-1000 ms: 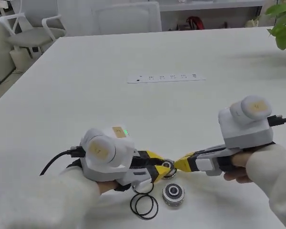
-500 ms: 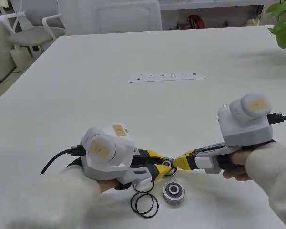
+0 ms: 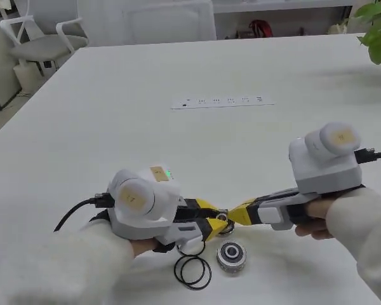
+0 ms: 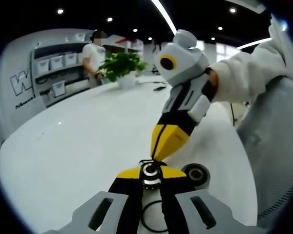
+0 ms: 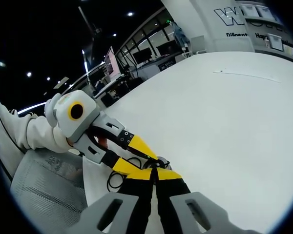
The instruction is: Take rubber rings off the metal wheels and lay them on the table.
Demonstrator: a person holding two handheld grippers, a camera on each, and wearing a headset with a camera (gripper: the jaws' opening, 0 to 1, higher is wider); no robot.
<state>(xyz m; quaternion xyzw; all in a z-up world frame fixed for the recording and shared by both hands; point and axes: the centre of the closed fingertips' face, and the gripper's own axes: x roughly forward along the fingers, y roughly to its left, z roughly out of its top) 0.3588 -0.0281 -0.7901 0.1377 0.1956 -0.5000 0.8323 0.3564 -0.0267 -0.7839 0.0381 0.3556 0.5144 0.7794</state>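
Fluffy white sleeves (image 3: 362, 222), black cables (image 3: 73, 215), yellow-tipped left claw (image 3: 214, 223) and right claw (image 3: 233, 216).

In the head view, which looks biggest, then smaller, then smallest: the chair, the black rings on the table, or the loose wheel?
1. chair: looks largest, though it is farthest away.
2. black rings: the pair taken together.
3. loose wheel: only slightly smaller than the rings.

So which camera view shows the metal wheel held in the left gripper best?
The left gripper view: the wheel sits close and face-on between the yellow tips of the left gripper. The head view shows it small and half hidden; in the right gripper view part of it shows beyond the closed tips of the right gripper.
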